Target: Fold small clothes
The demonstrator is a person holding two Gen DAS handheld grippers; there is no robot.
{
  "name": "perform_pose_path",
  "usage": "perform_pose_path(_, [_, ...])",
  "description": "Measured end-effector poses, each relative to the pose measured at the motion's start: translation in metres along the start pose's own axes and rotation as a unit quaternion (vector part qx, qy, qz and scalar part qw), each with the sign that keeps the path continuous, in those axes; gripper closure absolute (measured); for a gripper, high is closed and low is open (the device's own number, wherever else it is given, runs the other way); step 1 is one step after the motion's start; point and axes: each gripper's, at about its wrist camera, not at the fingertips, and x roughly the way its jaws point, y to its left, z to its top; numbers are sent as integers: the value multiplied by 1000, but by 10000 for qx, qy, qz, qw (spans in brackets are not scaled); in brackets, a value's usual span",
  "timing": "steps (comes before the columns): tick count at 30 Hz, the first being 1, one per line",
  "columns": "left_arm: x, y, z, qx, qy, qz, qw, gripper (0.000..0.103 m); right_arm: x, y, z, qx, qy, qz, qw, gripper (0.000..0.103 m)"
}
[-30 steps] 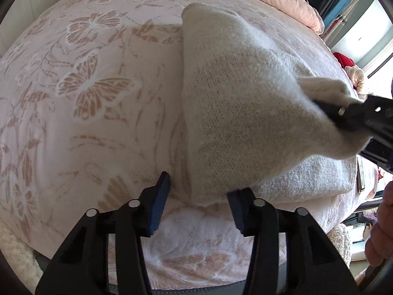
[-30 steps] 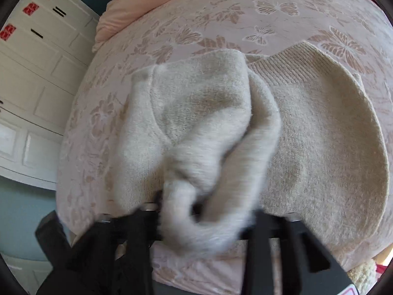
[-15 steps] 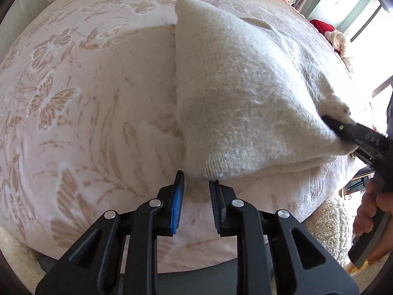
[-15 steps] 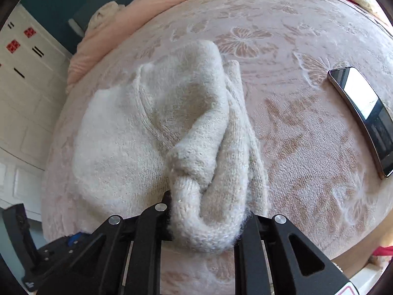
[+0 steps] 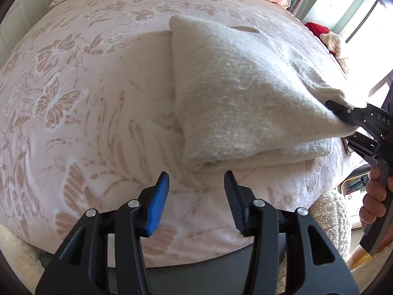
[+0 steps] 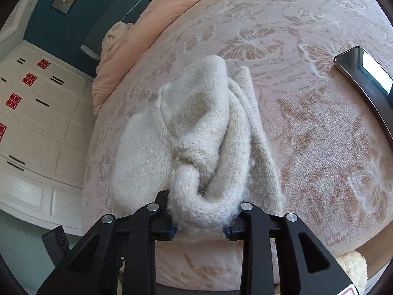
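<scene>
A cream knitted sweater (image 5: 245, 93) lies folded over on the pink butterfly bedspread (image 5: 73, 86). My left gripper (image 5: 196, 191) is open and empty, just short of the sweater's near edge. My right gripper (image 6: 200, 223) is shut on a bunched corner of the sweater (image 6: 196, 147) and holds it lifted over the lower layer. In the left wrist view the right gripper (image 5: 343, 115) shows at the right, pinching that corner, with a hand on its handle.
A dark phone (image 6: 368, 83) lies on the bedspread to the right of the sweater. A peach pillow (image 6: 152, 32) lies at the head of the bed. White cabinets (image 6: 36, 123) stand to the left. The bed's near edge (image 5: 196, 265) is just below my left gripper.
My left gripper was open, shut half a second ago, and has opened again and drawn back slightly. My right gripper carried the held corner across, folding the sweater over itself.
</scene>
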Motion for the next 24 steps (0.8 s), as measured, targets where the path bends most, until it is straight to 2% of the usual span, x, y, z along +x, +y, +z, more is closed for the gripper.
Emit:
perform_pose_path(1, [5,-7,2,96,-18,-5,10000,57,5,-1,0,18,55,-45,10000,75])
perform_pose_path(2, [12,-12,5,198,-25,43,9998,59,9,-1,-2,20,125,-129,9998,87])
perform_pose_path(3, [19,-14,9,212,33,190,9996,67,6,-2,-1,14,99,-182,9998,87])
perform_pose_path(4, [23,-12,13,114,133,201,9996,85,-3,0,-1,5,-90,-59,9999,88])
perform_pose_path(6, [15,1,18,-322,118,-89,9994,90,-36,11,-6,-123,-583,238,9979,90])
perform_pose_path(8, [11,7,20,-382,96,-144,9991,91,-52,8,-13,-230,-812,91,9964,90])
perform_pose_path(9, [14,7,18,-350,138,-123,9992,91,-46,-3,-18,-207,-730,-156,9970,90])
perform_pose_path(11, [28,6,15,-361,352,-76,9987,91,-6,-37,-30,-137,-27,-694,9975,89])
perform_pose_path(12, [33,5,13,-366,410,-65,9985,91,3,-50,-35,-8,60,-530,9986,89])
perform_pose_path(13, [30,3,12,-305,352,-22,9989,89,-3,-53,-36,129,-94,-332,9993,85])
perform_pose_path(14, [24,-1,12,-155,294,31,9994,88,-13,-51,-32,208,-142,-229,9994,74])
perform_pose_path(15, [15,-4,12,-22,236,27,9997,87,-23,-47,-29,259,-237,-248,9991,67])
perform_pose_path(16, [3,-6,13,49,169,-69,9998,80,-35,-43,-27,243,-387,-360,9983,57])
perform_pose_path(18, [-27,0,15,-13,-164,-541,9984,52,-53,-35,-24,-19,-638,-499,9967,49])
perform_pose_path(19, [-41,5,18,-195,-393,-670,9968,21,-58,-32,-21,-142,-733,-577,9955,39])
perform_pose_path(20, [-52,10,24,-404,-634,-752,9943,10,-59,-29,-18,-225,-775,-630,9948,31])
perform_pose_path(22, [-56,15,43,-721,-829,-1025,9887,8,-50,-28,-7,-280,-720,-508,9957,31])
perform_pose_path(24, [-39,21,67,-1039,-719,-1163,9851,6,-34,-33,5,-224,-543,-392,9975,30])
